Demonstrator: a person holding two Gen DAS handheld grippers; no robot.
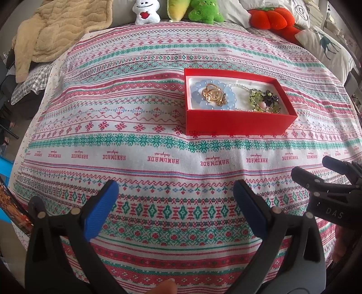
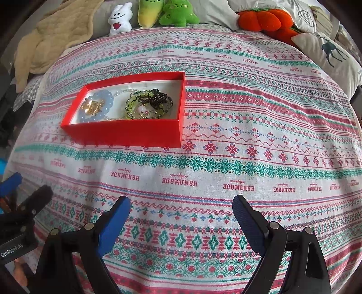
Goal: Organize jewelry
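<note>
A red box point(image 1: 237, 123) sits open on the patterned cloth; it also shows in the right wrist view point(image 2: 126, 133). Inside lie a pale blue bead bracelet point(image 1: 228, 93), gold pieces point(image 1: 213, 95), a silver bead chain point(image 1: 239, 87) and green and dark beaded jewelry point(image 1: 264, 99). The same bracelet point(image 2: 108, 99), gold pieces point(image 2: 91, 107) and green jewelry point(image 2: 147, 104) show in the right wrist view. My left gripper point(image 1: 175, 194) is open and empty, well short of the box. My right gripper point(image 2: 181, 209) is open and empty, near the cloth's front, right of the box.
Plush toys point(image 1: 203, 11) and an orange plush pumpkin point(image 1: 270, 19) line the far edge. A beige blanket point(image 1: 49, 31) lies at the far left, a deer pillow point(image 1: 325, 47) at the far right. The patterned cloth point(image 1: 135, 113) covers the surface.
</note>
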